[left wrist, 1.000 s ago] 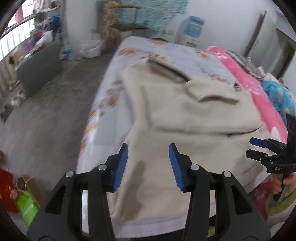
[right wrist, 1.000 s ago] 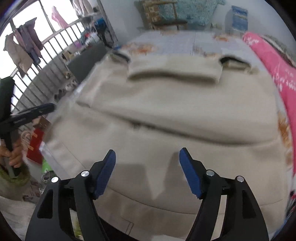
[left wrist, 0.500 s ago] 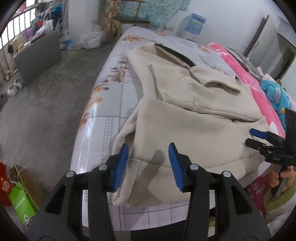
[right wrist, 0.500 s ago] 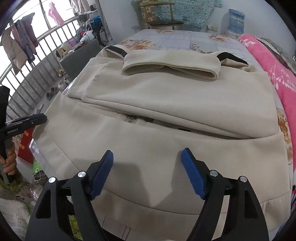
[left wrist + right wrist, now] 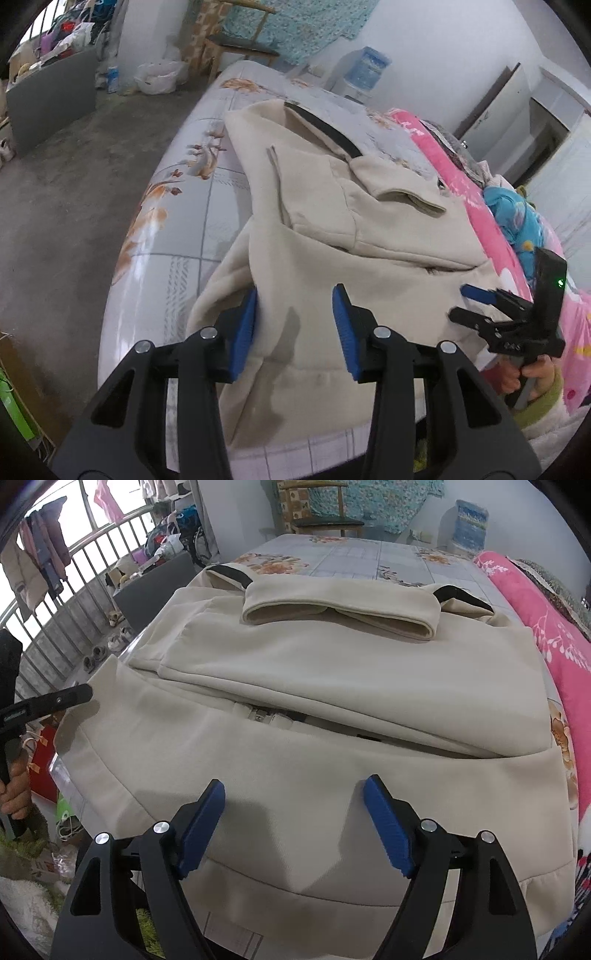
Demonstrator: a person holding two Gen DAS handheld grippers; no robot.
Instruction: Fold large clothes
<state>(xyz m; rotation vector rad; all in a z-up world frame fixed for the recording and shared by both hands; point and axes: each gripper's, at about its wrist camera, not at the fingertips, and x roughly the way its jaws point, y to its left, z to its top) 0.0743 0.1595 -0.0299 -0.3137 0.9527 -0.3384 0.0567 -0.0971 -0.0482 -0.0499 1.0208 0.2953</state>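
Observation:
A large cream coat (image 5: 332, 236) lies partly folded on the bed, its sleeves laid across the body; it fills the right wrist view (image 5: 332, 686). My left gripper (image 5: 293, 321) is open and empty just above the coat's near left hem corner. My right gripper (image 5: 295, 819) is open and empty above the near hem at the middle. The right gripper also shows in the left wrist view (image 5: 476, 302) at the coat's right edge. The left gripper shows at the left in the right wrist view (image 5: 55, 701).
The bed has a floral plastic cover (image 5: 177, 221). A pink quilt (image 5: 543, 627) and blue bedding (image 5: 517, 221) lie along the bed's right side. Bare concrete floor (image 5: 55, 221) is to the left. A chair (image 5: 317, 520) and a water dispenser (image 5: 369, 70) stand beyond the bed.
Both grippers have come closer to the coat's near hem and stayed open. The left wrist view has steadied and swung slightly right over the hem corner.

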